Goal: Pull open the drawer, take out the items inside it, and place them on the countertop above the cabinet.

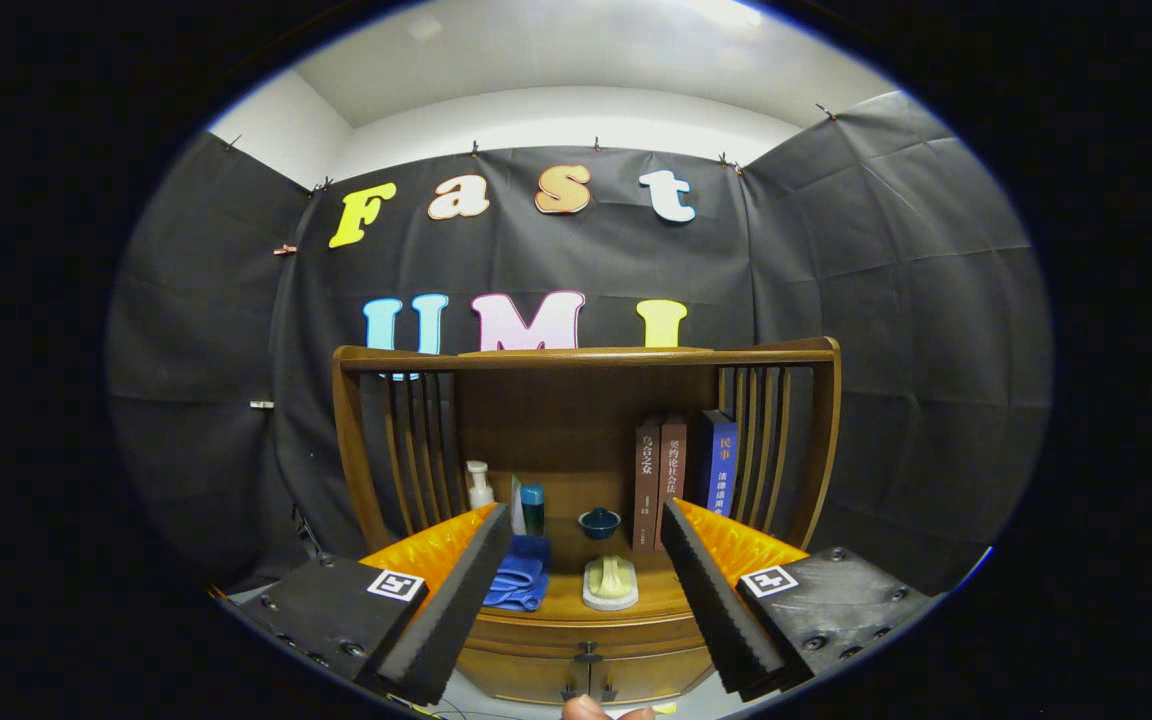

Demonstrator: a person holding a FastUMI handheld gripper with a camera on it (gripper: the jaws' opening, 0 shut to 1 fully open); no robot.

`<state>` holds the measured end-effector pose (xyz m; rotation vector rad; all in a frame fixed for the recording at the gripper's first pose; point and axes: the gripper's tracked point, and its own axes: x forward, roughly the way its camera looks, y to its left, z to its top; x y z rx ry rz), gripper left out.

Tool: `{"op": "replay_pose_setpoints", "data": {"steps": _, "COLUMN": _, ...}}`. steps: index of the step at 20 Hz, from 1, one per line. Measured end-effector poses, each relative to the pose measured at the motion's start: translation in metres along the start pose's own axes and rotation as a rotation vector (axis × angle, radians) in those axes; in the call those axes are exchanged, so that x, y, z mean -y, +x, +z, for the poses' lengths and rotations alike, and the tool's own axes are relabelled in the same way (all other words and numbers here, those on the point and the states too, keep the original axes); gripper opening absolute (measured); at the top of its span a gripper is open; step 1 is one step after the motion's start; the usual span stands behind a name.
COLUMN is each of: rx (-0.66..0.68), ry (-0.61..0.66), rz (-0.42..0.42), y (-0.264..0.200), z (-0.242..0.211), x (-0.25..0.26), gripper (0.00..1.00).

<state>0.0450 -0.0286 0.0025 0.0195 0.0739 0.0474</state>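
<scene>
Sitting flush in the cabinet front, the drawer [586,640] looks closed, its small handle [587,653] centred below the countertop [656,598]. On that countertop lie a folded blue cloth [519,580] to the left and a pale soap-like piece on a dish [610,583] at centre; whether these came from the drawer cannot be judged, so the scene fits either end of the job. The gripper [586,600] hovers near, level, spread wide and holding nothing.
</scene>
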Motion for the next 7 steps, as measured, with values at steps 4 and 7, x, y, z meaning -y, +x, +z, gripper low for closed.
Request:
{"op": "replay_pose_setpoints", "data": {"steps": 4, "rx": 0.005, "ry": 0.004, "rz": -0.002, "y": 0.0002, "z": 0.0010, "x": 0.0009, "gripper": 0.99}}
{"op": "replay_pose_setpoints", "data": {"steps": 7, "rx": 0.003, "ry": 0.013, "rz": 0.000, "y": 0.0027, "z": -0.0007, "x": 0.0030, "gripper": 0.99}}
